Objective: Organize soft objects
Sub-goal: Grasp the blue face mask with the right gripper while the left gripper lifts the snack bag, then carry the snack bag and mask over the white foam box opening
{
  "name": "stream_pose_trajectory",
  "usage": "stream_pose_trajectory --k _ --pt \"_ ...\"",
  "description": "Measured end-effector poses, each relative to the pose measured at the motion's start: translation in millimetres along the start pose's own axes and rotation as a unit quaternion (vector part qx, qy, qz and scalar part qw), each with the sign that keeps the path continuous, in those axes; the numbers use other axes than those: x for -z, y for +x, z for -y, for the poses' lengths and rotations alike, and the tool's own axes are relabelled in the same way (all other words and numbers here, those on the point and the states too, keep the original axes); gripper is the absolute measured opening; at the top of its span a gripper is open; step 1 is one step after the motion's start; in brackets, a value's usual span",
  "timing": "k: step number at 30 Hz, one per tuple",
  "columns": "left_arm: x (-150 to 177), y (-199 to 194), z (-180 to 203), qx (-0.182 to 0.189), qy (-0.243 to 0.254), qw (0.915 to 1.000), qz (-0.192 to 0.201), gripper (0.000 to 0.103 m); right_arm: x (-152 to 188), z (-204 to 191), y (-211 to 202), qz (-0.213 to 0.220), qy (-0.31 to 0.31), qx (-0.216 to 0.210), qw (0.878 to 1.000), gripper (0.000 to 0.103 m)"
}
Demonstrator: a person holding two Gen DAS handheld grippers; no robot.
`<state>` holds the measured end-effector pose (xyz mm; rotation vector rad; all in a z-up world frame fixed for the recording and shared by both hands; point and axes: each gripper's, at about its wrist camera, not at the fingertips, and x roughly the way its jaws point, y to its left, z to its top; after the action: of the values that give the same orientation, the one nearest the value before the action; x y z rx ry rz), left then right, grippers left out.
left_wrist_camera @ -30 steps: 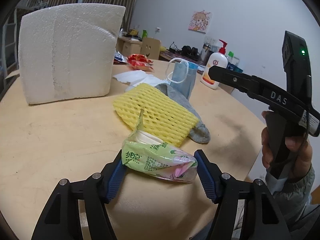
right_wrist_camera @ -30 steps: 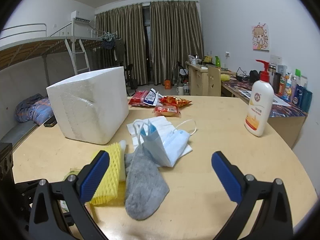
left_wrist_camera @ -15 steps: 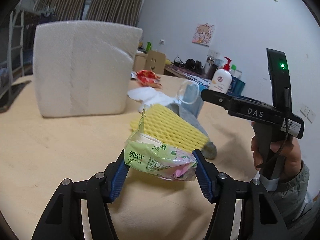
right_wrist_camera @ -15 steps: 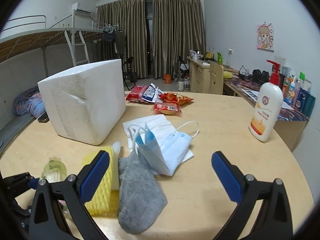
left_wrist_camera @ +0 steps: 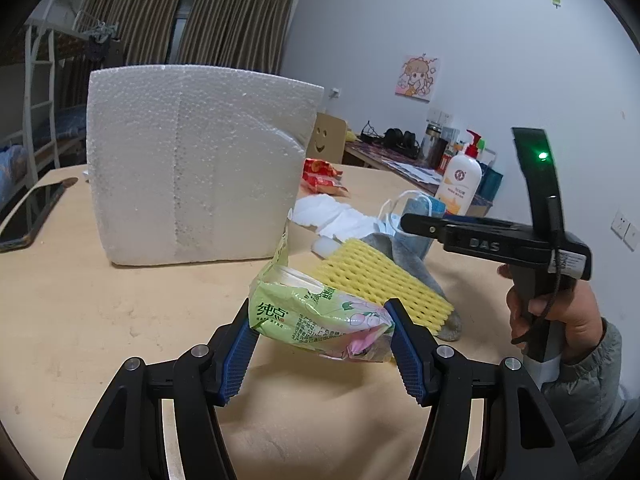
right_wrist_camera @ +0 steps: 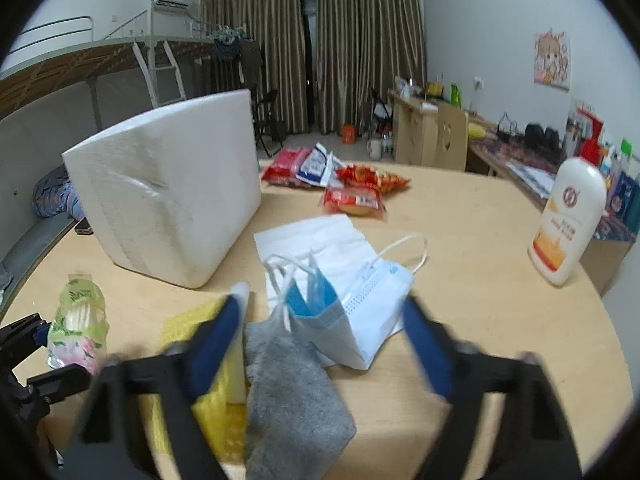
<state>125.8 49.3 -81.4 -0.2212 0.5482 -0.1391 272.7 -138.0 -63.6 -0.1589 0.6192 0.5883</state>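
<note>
Left gripper (left_wrist_camera: 320,332): blue pads clamped on the two ends of a green tissue pack (left_wrist_camera: 316,312), which is held clear of the round wooden table (left_wrist_camera: 120,308) with its long axis running across the jaws. The white foam box (left_wrist_camera: 200,164) stands straight ahead of this gripper, toward the table's far left edge; if the box is the destination, the pack lies nearer to it than any other soft item.

Right gripper (right_wrist_camera: 324,336): jaws have just been closing and are motion-blurred, pads apart, nothing pressed between them. Just beyond the fingertips lies a blue face mask (right_wrist_camera: 360,312), resting on a white tissue sheet (right_wrist_camera: 316,240) near the table's middle; its pleated long side runs obliquely, lower left to upper right. A grey sock (right_wrist_camera: 288,392) extends toward the near edge, partly below the left finger, and overlaps a yellow foam net (right_wrist_camera: 216,420). The right hand (left_wrist_camera: 560,316), seen from the left wrist, holds its gripper pitched downward over these items, and is the nearer one to the mask.
</note>
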Motion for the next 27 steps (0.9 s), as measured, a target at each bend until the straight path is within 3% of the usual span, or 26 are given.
stream_pose_trajectory --k 1,3,5,8,15,27 --pt "0.2 0.3 -0.9 0.002 -0.001 1.0 0.0 0.064 0.3 1.7 3.1 -0.007 0.003 -0.002 1.0 0.059" --pt "1.0 -0.2 -0.8 0.005 0.0 1.0 0.001 0.064 2.4 4.6 7.2 -0.016 0.005 0.003 1.0 0.056" --pt "1.3 -2.1 1.4 0.007 0.008 0.9999 0.007 0.064 4.3 5.9 8.0 -0.02 0.007 0.002 1.0 0.033" --pt "0.7 -2.3 3.8 0.006 0.015 0.9999 0.007 0.064 7.7 8.1 6.2 -0.021 0.015 -0.003 1.0 0.018" --pt "2.8 -7.2 2.6 0.01 0.018 0.9997 0.017 0.064 11.1 16.1 -12.8 0.003 0.041 -0.016 0.999 0.014" --pt "-6.6 -31.8 20.6 -0.004 0.049 0.9973 0.056 0.064 -9.2 12.3 -82.3 0.095 0.044 -0.025 0.994 0.014"
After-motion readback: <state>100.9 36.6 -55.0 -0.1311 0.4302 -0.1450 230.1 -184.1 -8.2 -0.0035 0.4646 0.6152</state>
